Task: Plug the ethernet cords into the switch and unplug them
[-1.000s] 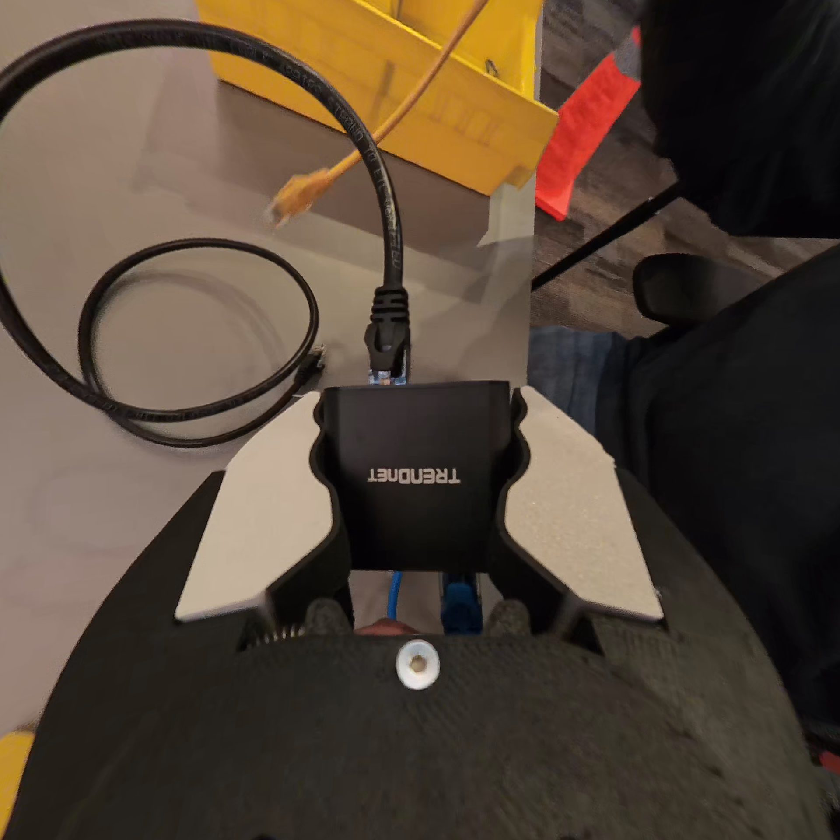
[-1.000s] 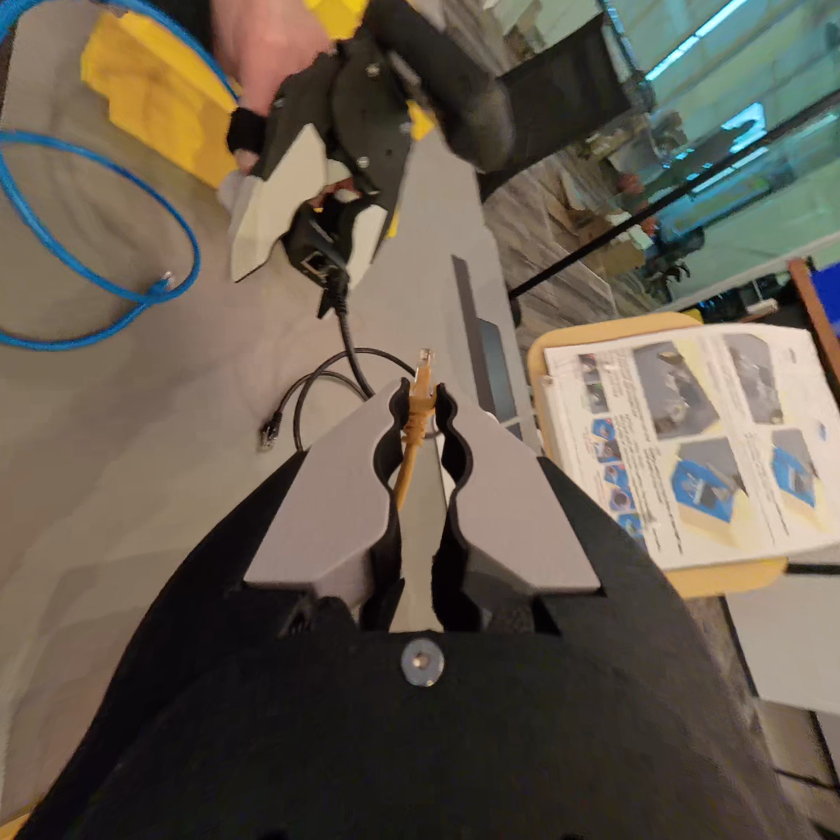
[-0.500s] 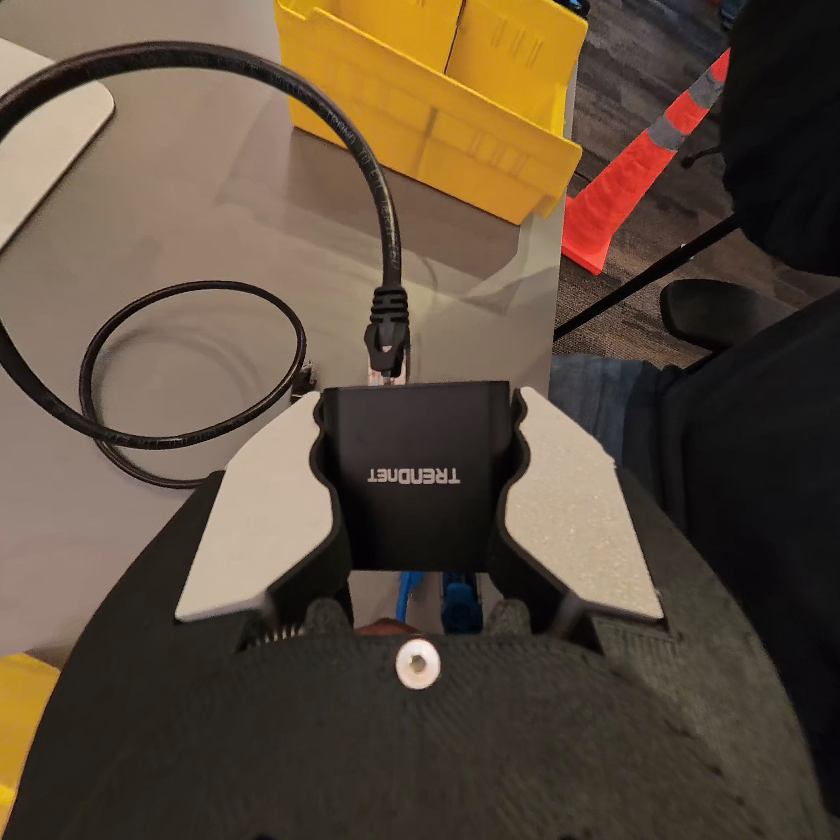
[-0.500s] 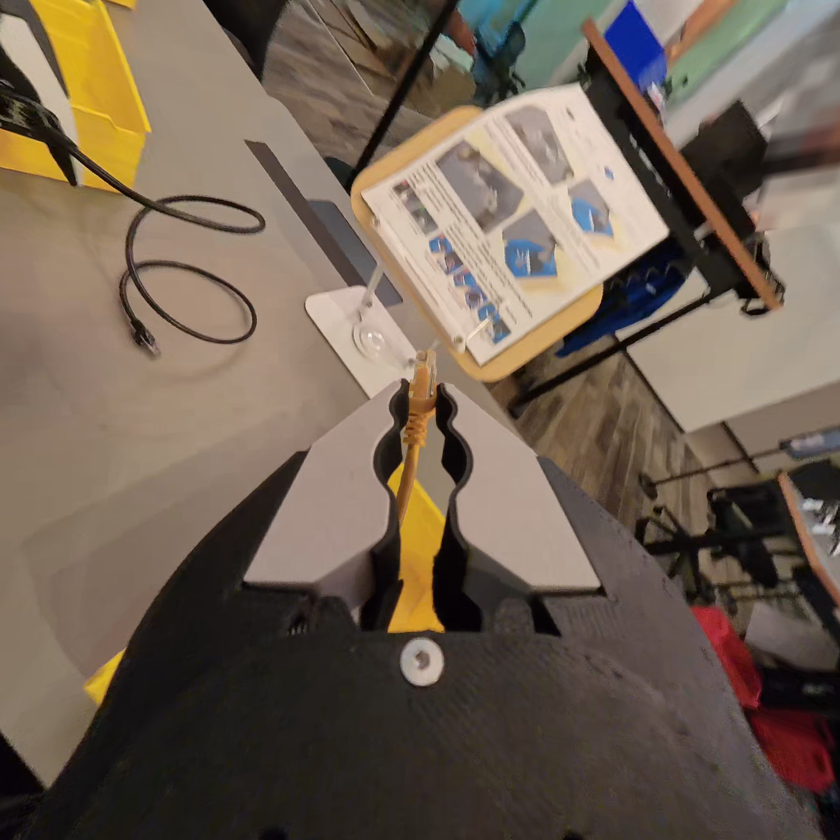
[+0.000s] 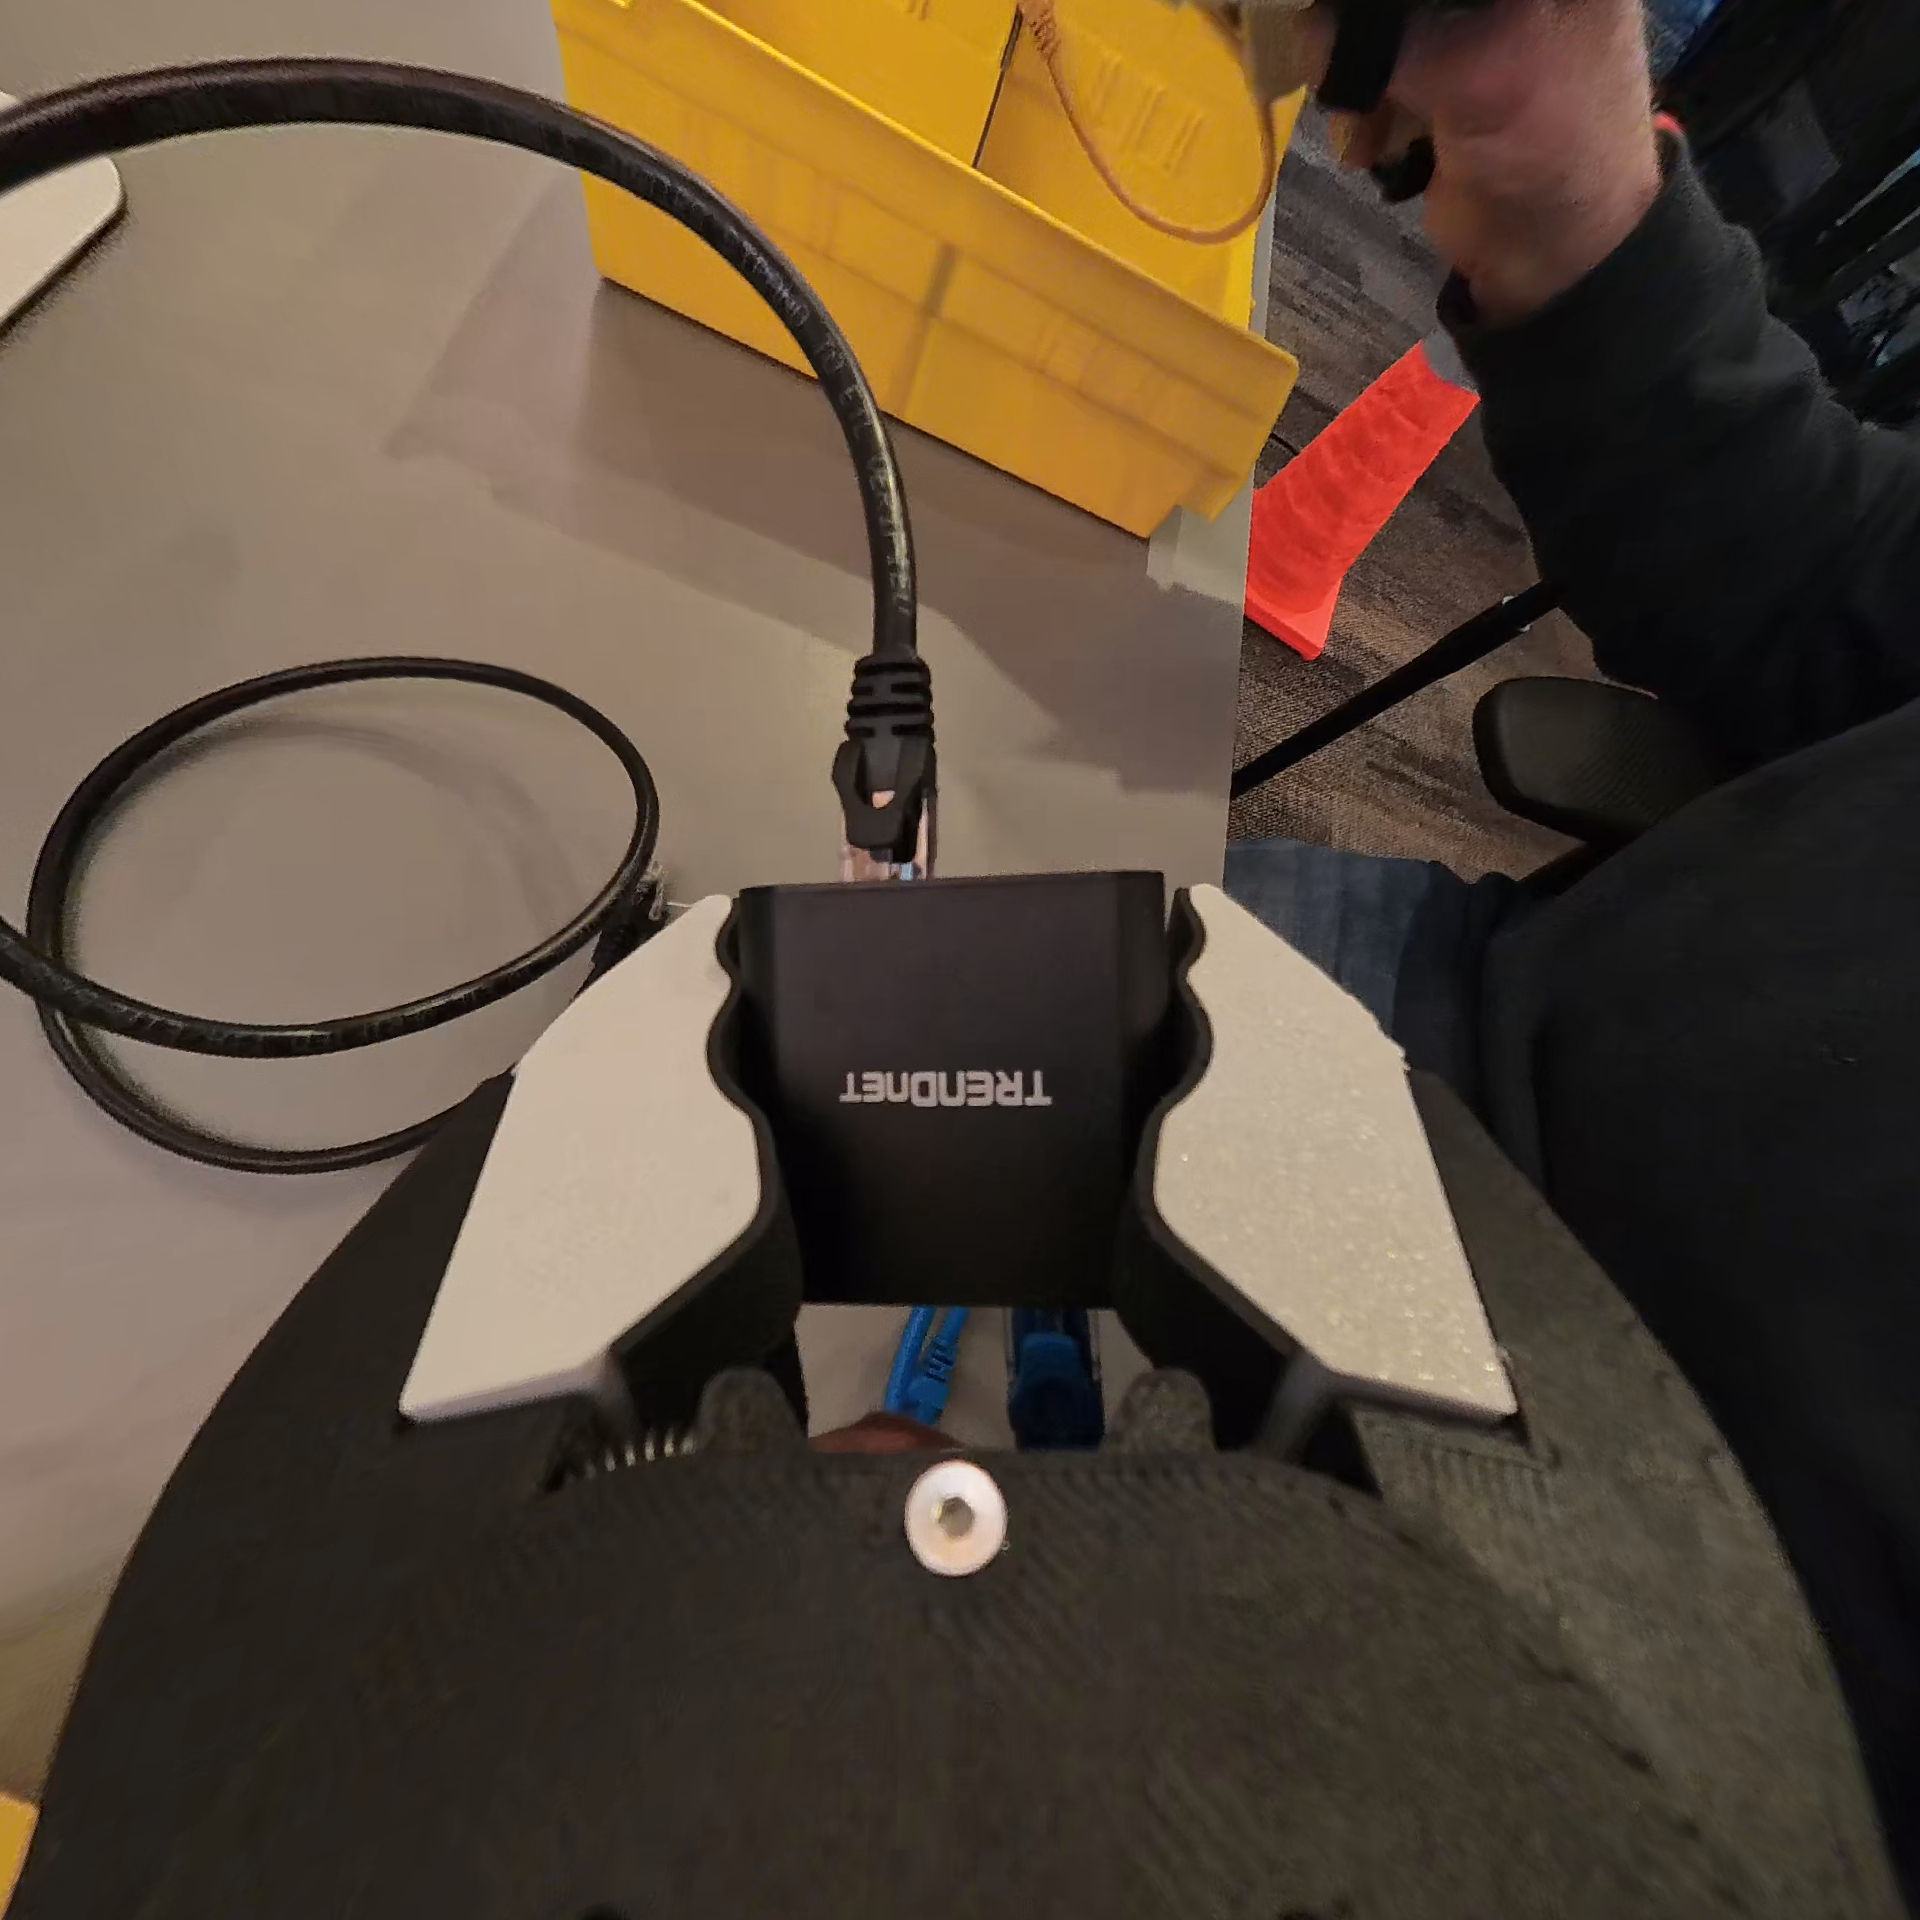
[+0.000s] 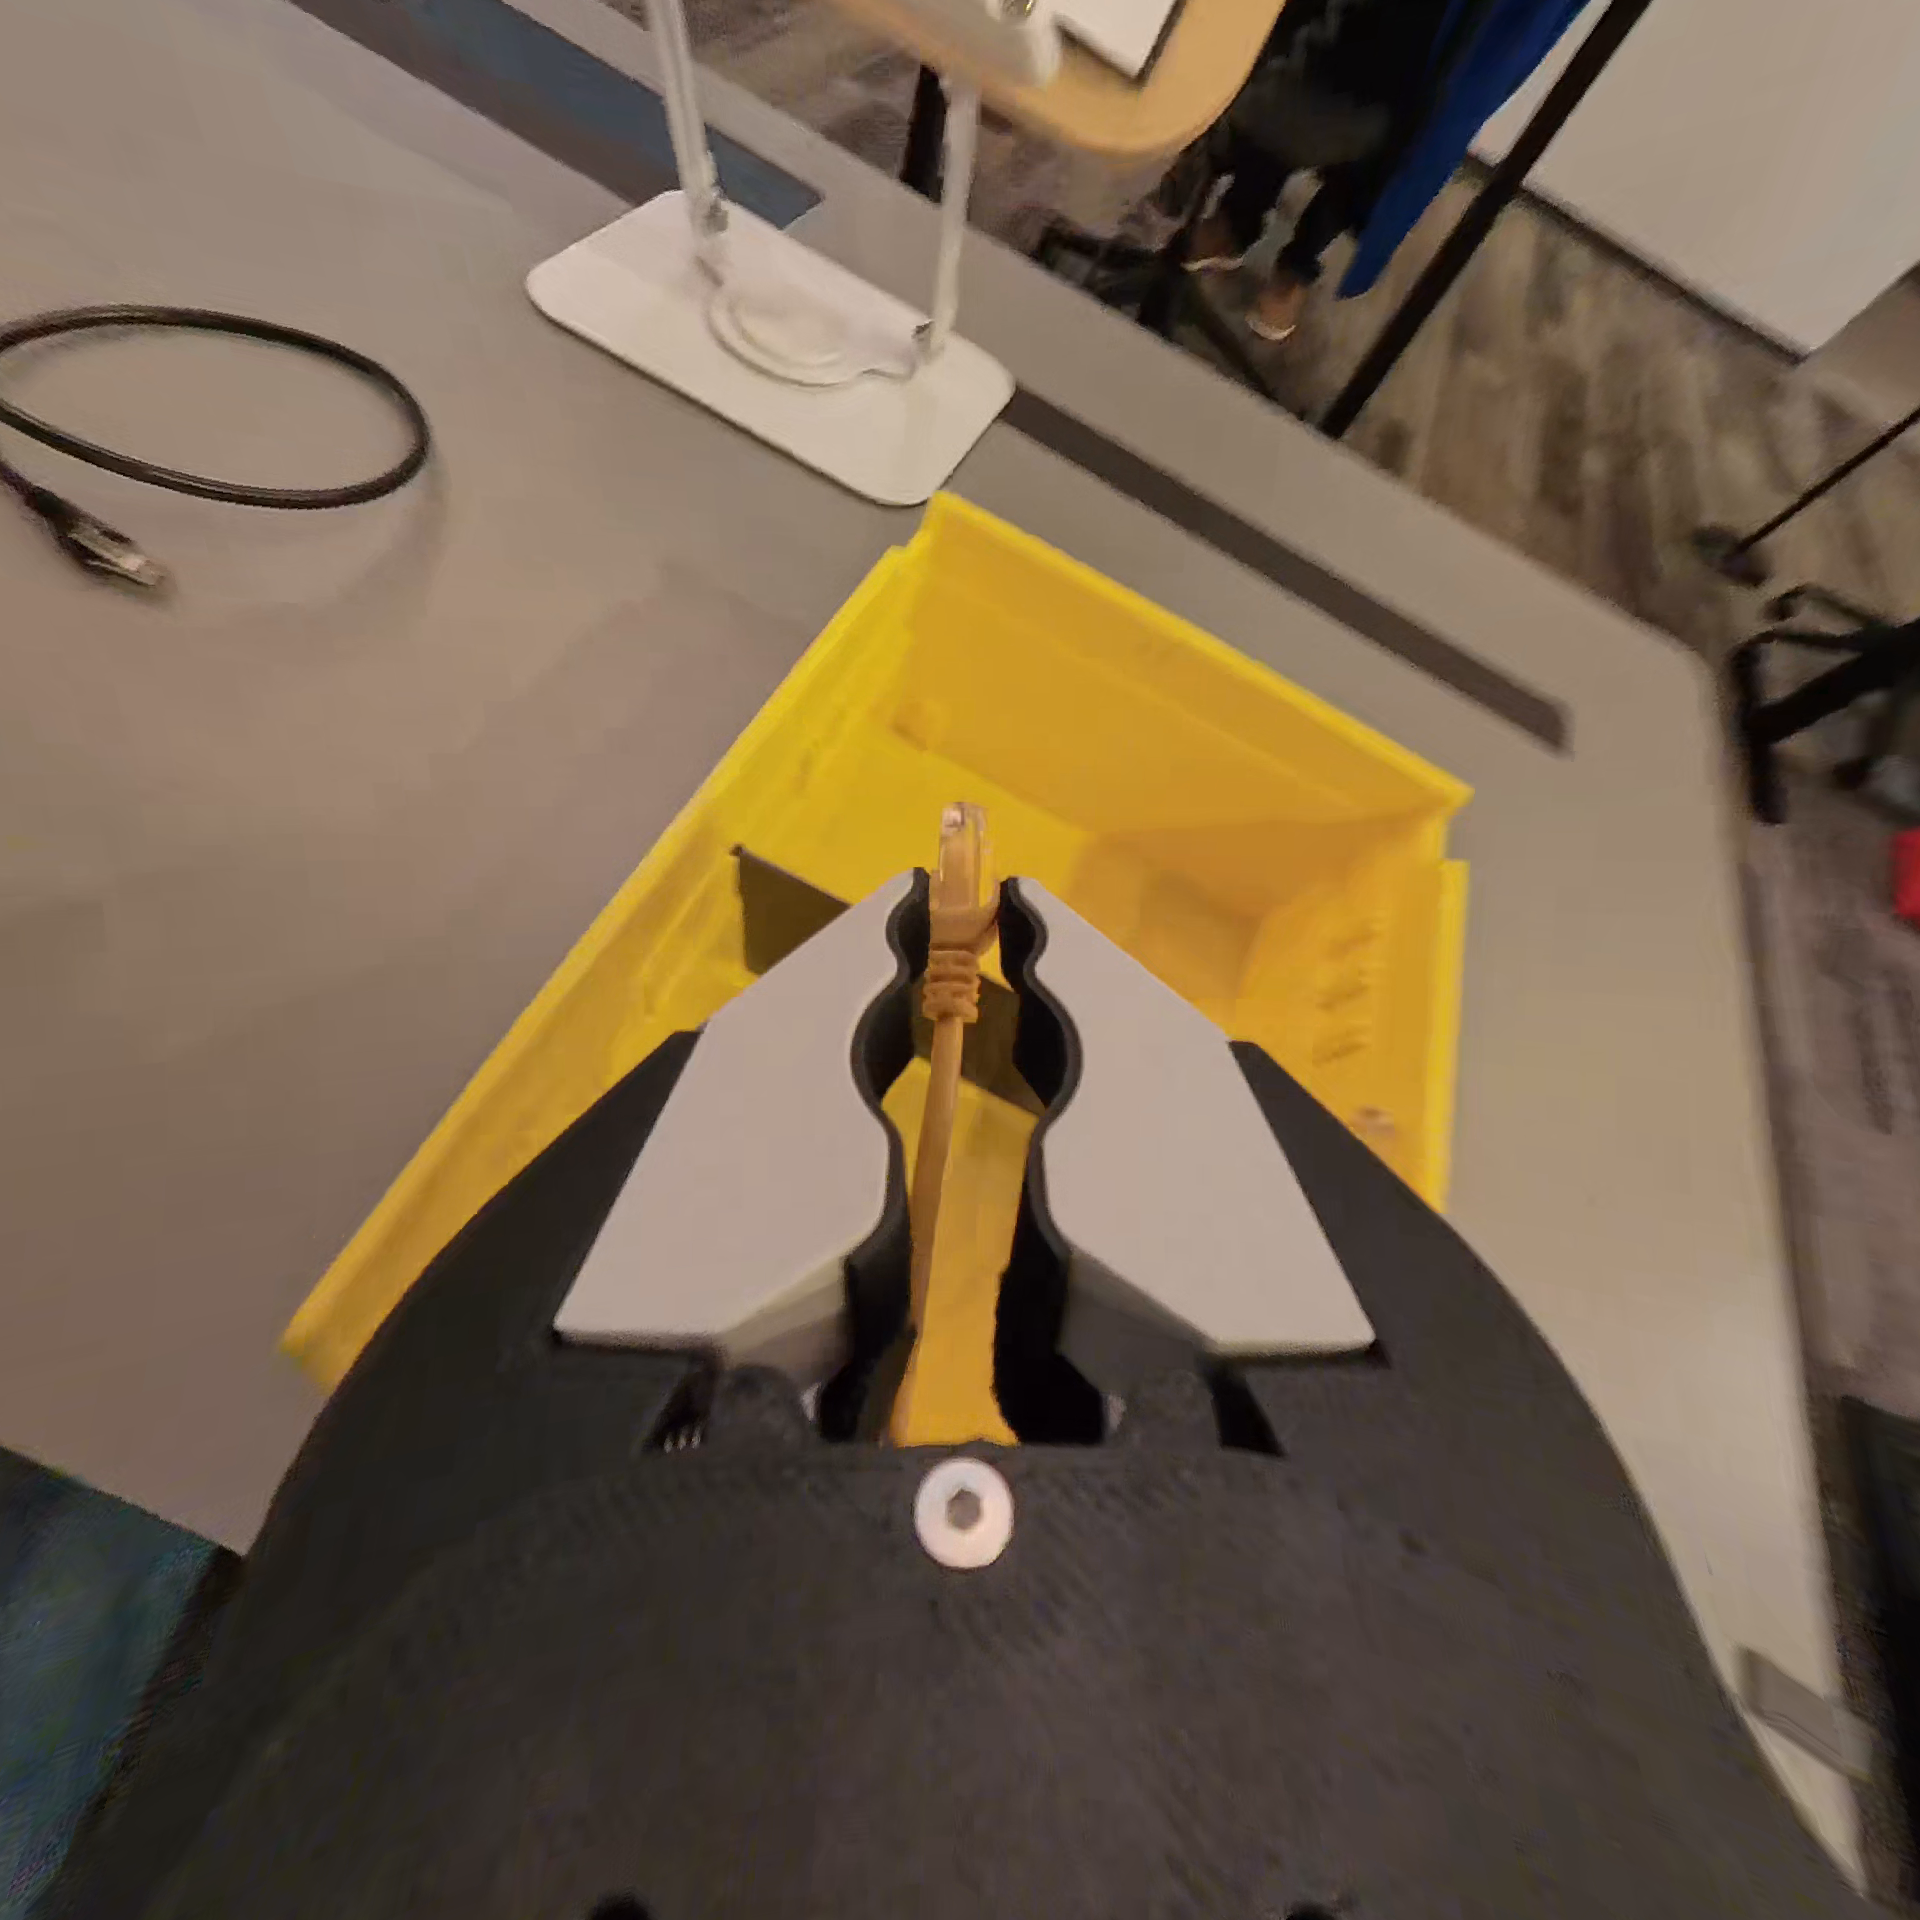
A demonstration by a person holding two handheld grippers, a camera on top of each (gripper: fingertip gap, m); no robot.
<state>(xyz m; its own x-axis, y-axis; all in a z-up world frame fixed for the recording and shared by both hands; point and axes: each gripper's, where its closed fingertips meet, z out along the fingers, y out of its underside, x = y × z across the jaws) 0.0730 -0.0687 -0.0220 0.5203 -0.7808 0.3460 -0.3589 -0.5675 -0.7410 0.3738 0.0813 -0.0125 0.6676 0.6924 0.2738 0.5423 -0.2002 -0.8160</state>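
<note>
My left gripper [image 5: 954, 914] is shut on the black switch [image 5: 945, 1081] and holds it over the grey table. A black ethernet cord [image 5: 883, 748] is plugged into the switch's far side and loops off to the left. A blue cord [image 5: 935, 1371] shows under the switch, near my palm. My right gripper [image 6: 961, 883] is shut on the orange ethernet cord's plug [image 6: 961, 883] and holds it above a yellow bin [image 6: 1143, 790]. The orange cord [image 5: 1143, 156] also shows hanging over the yellow bin [image 5: 935, 260] in the left wrist view.
A white stand base [image 6: 769, 343] sits behind the bin. The black cord's free end [image 6: 104, 540] lies at the left on the table. The table edge [image 5: 1236, 623] runs just right of the switch, with an orange cone [image 5: 1340, 488] on the floor. The person's hand and dark sleeve [image 5: 1621, 343] are at the upper right. The grippers' ends are close to 35 centimeters from one another.
My right gripper has swung with the orange plug from facing the paper stand to pointing down over the yellow bin. The left gripper keeps the switch and has shifted only slightly.
</note>
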